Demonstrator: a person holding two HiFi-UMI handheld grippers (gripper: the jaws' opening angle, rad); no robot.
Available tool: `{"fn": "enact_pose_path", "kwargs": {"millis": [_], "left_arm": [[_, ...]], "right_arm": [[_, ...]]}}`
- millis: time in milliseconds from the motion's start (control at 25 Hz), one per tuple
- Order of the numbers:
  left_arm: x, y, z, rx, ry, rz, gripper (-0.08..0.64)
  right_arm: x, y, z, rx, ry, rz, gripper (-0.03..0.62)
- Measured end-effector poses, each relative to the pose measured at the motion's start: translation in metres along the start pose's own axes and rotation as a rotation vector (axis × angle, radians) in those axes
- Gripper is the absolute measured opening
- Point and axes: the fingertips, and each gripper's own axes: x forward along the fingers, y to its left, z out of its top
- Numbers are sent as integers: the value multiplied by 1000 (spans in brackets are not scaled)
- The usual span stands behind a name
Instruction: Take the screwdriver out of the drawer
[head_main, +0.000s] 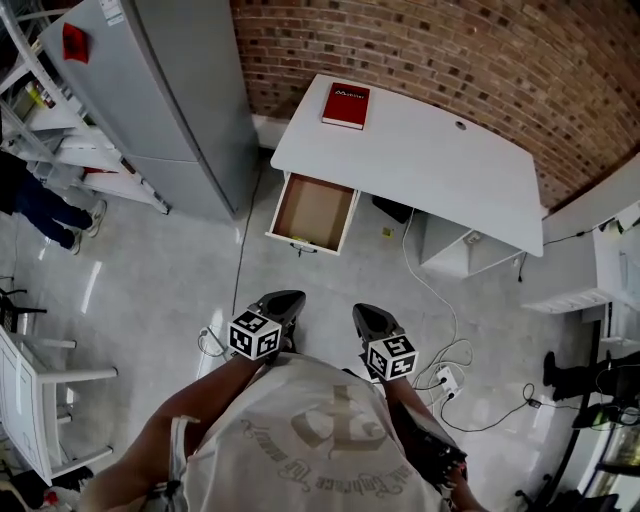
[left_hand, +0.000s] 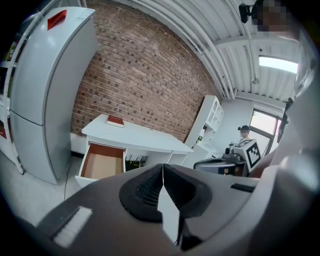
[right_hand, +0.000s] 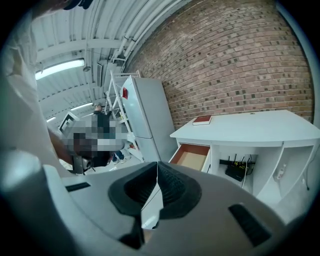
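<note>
A brick wall (head_main: 450, 50) is running behind the scene, with a tall grey fridge (head_main: 170, 90) standing to the left of a white surface (head_main: 420, 150). Under that surface's left end a drawer (head_main: 312, 212) is standing pulled open, its brown bottom showing mostly bare. A red book (head_main: 346, 104) is lying on the surface above it. The screwdriver is not showing clearly in any view. A small yellowish speck (head_main: 297, 241) is sitting at the drawer's front wall and may be it, but it is too small to tell.

The person is standing well apart from the drawer, holding the left gripper (head_main: 283, 300) and the right gripper (head_main: 366, 316) close to the body. Both pairs of jaws are pressed together with nothing between them.

Loose cables (head_main: 440, 300) are trailing over the floor near the right side, so a step forward is risking a snag. The jaws are also needing to part before reaching in. Arriving clenched would likely knock the tool along the drawer bottom instead of gripping it.
</note>
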Motion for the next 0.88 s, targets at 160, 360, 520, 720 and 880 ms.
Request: {"fn": "enact_pose_path", "kwargs": {"millis": [160,360,520,720,880], "left_arm": [[22,22,20,13,21,-42,8],[43,45,40,28,49,-92,8],[53,70,53,29,56,-111,8],[55,98,69,29,51,-123,8],[50,128,76,23,50,-119,8]], "right_arm": [[21,-13,18,12,-2,-37,6],[43,-26,35,36,-2,-84,6],[64,-33,46,48,-4,-113,7],[88,-37,60,56,-4,-143,6],[112,-36,73,55,-15,-163,6]]}}
